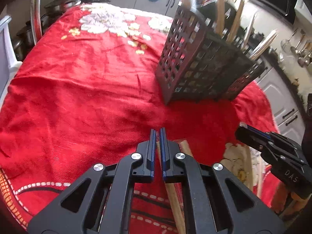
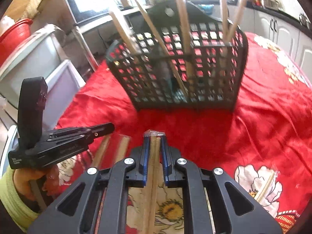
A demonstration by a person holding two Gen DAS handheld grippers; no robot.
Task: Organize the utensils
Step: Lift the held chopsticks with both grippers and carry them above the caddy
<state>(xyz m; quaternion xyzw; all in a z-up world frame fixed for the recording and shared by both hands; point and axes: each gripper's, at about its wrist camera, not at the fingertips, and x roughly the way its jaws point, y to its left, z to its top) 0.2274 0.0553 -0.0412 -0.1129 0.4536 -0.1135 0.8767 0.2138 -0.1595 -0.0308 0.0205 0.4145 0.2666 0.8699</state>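
Note:
A dark lattice utensil basket point(image 1: 202, 64) stands on the red cloth; it also shows in the right wrist view point(image 2: 181, 66), holding several wooden utensils point(image 2: 183, 19). My left gripper point(image 1: 158, 134) is shut on a wooden utensil handle point(image 1: 175, 202) that runs back under its jaws, low over the cloth in front of the basket. My right gripper point(image 2: 155, 138) is shut on a pair of wooden sticks point(image 2: 153, 185) with a wrapped tip point(image 2: 154, 133). The right gripper shows at the right of the left view point(image 1: 241, 131), the left gripper at the left of the right view point(image 2: 111, 127).
The red flowered cloth point(image 1: 87, 97) covers the table. More wooden utensils point(image 2: 101, 154) lie on it beside the left gripper, and wrapped chopsticks point(image 2: 265, 187) lie at the right. Kitchen cabinets point(image 1: 282, 101) and a chair rail point(image 1: 36, 9) surround the table.

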